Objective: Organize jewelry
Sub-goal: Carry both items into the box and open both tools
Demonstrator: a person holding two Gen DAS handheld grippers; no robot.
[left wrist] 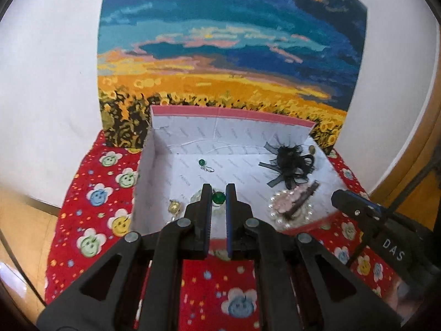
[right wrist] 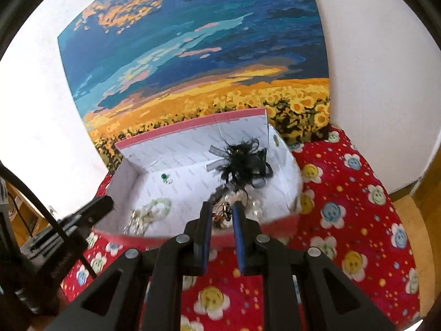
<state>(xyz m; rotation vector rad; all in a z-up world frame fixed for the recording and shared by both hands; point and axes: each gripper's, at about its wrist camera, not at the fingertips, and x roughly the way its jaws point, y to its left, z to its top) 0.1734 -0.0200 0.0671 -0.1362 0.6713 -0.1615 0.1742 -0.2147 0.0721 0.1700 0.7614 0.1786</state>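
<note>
Jewelry lies scattered in a white-lined box (left wrist: 325,162) on a red flowered cloth (left wrist: 91,193). The left gripper (left wrist: 219,193) pinches a green bead earring (left wrist: 219,198) between narrowly parted fingers over the box's near left. The right gripper (right wrist: 222,212) grips a small dark trinket (right wrist: 223,215) above the near rim. Both pieces seem mid-placement; releasing gently comes next.

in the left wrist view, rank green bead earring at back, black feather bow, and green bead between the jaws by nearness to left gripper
1. Green bead: between the left gripper jaws.
2. Green bead earring: farther back, slightly left.
3. Black feather bow: back right of box.
</note>
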